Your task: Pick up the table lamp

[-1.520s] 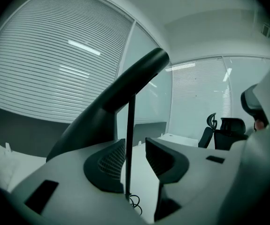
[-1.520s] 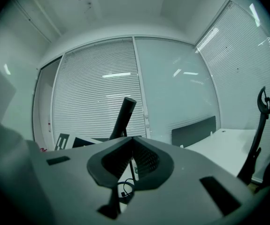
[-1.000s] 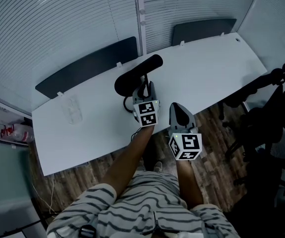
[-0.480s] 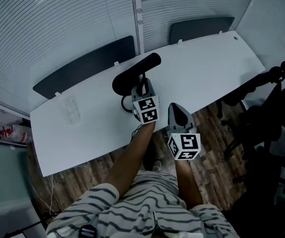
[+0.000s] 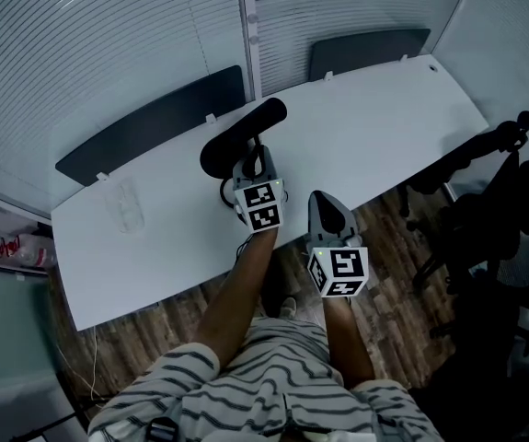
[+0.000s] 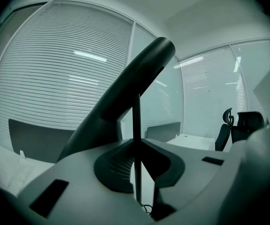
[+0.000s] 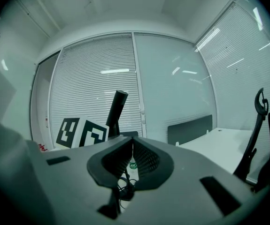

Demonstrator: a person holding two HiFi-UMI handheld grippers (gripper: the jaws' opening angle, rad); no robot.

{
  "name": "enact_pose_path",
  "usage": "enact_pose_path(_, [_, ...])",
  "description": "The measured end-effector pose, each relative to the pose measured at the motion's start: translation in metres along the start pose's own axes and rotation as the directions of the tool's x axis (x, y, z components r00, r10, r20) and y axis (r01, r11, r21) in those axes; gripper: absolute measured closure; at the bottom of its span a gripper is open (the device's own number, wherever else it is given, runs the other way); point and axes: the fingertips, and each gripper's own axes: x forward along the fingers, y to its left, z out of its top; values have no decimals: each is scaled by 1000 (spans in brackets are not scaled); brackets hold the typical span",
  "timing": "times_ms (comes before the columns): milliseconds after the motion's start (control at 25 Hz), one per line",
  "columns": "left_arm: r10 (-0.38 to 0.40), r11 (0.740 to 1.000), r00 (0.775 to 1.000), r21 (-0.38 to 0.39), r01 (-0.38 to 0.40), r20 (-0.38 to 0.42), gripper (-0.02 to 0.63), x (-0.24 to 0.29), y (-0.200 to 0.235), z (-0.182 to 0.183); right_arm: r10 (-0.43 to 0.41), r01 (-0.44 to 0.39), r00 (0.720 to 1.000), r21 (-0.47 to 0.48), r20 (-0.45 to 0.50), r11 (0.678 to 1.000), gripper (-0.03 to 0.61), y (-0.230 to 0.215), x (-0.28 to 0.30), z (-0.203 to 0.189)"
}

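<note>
A black table lamp (image 5: 246, 134) with a long tilted head stands on the white table (image 5: 384, 127). My left gripper (image 5: 257, 161) reaches in level at its thin upright stem. In the left gripper view the stem (image 6: 136, 121) runs straight down between the two dark pads, and the left gripper (image 6: 137, 142) is shut on it, under the lamp's head (image 6: 125, 93). My right gripper (image 5: 325, 203) hangs off the table's near edge, right of the left one. Its jaws meet with nothing between them (image 7: 132, 139). From there the lamp (image 7: 116, 109) and the left gripper's marker cube (image 7: 83, 131) show.
A dark cable (image 5: 227, 196) loops by the lamp's foot. A clear container (image 5: 126, 205) stands on the table's left part. Two dark partition panels (image 5: 154, 127) line the far edge in front of the blinds. Black office chairs (image 5: 494, 210) crowd the right side over wooden floor.
The scene has slid slightly up and left in the head view. Both grippers keep their places relative to the lamp; the left one still sits at the stem.
</note>
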Motion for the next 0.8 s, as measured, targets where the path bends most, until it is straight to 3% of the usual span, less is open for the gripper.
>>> enact_pose_path(400, [-54, 997, 997, -50, 57, 52, 574, -14, 12, 34, 13, -13, 1000, -3, 14, 1000, 566, 1, 9, 9])
enact_pose_path(800, [-135, 991, 984, 13, 135, 113, 574, -52, 0, 86, 22, -24, 998, 24, 54, 999, 566, 11, 8, 33])
